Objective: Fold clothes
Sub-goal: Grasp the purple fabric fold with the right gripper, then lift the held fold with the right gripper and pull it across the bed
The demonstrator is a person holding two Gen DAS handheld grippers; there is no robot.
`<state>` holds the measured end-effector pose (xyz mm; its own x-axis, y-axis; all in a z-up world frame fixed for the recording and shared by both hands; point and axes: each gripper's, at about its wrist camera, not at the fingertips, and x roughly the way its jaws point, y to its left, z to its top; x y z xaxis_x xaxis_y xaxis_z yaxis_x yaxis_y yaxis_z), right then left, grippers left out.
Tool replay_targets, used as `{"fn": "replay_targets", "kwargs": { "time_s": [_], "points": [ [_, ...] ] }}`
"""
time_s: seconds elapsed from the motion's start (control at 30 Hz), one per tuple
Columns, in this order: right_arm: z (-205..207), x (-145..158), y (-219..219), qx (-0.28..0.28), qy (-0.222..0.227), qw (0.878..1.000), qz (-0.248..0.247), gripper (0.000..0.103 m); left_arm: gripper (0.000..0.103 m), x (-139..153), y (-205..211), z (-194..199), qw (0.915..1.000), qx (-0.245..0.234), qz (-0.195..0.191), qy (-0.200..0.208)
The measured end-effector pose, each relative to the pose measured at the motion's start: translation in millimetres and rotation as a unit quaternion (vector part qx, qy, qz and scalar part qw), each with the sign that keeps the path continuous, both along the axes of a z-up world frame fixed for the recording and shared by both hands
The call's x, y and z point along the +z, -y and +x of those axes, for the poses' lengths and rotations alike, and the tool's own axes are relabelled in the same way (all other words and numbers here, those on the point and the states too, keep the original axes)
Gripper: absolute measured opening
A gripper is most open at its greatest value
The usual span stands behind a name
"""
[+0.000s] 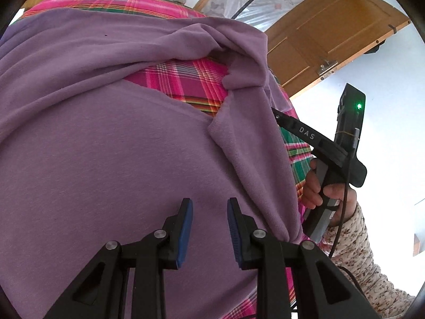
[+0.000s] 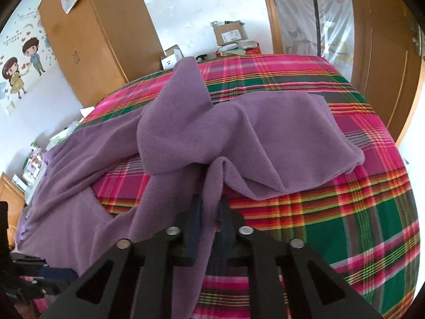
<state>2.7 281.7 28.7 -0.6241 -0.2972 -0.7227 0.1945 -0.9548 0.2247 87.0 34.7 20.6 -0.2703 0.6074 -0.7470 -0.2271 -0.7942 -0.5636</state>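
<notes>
Left wrist view: my left hand-held gripper point(image 1: 209, 228) hovers part open and empty over the purple garment point(image 1: 106, 146), which lies rumpled on the plaid-covered bed point(image 1: 183, 79); I judge folding barely begun.

Right wrist view: my right hand-held gripper point(image 2: 208, 207) is clamped on a garment fold. A cardboard box point(image 2: 230, 35) stands far off, contents not discernible.

Bare plaid bedspread point(image 2: 345, 212) is left free to the right of the purple garment point(image 2: 265, 138), which is bunched across the bed's middle. The far edge is crowded by cardboard boxes point(image 2: 231, 36), and the wardrobe point(image 2: 93, 42) stands behind on the left.
</notes>
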Motion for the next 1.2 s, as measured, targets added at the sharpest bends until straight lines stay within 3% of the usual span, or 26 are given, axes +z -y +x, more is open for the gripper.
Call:
{"fn": "replay_targets", "kwargs": {
  "time_s": [0.23, 0.33, 0.47, 0.63, 0.97, 1.2],
  "points": [
    [18.2, 9.4, -13.9, -0.02, -0.031, 0.999, -0.006, 0.004, 0.033, 6.4, -12.5, 12.1, 0.9995, -0.019, -0.018, -0.018],
    [32.0, 17.4, -23.7, -0.035, -0.045, 0.998, -0.019, 0.004, 0.037, 8.9, -25.8, 21.4, 0.9973, -0.043, -0.042, -0.042],
    [52.4, 28.4, -37.9, -0.053, -0.068, 0.996, -0.026, 0.004, 0.037, 16.2, -41.4, 44.0, 0.9893, -0.092, -0.08, -0.08],
    [70.7, 37.0, -51.8, -0.077, -0.081, 0.993, -0.034, 0.004, 0.041, 24.4, -56.0, 72.0, 0.9737, -0.154, -0.114, -0.123],
    [105.4, 46.0, -79.2, -0.136, -0.105, 0.984, -0.046, 0.004, 0.041, 16.5, -66.9, 76.9, 0.9571, -0.176, -0.178, -0.145],
    [131.6, 50.5, -95.4, -0.176, -0.126, 0.976, -0.038, 0.004, 0.041, 12.9, -72.9, 79.5, 0.9514, -0.19, -0.19, -0.151]
  ]
}}
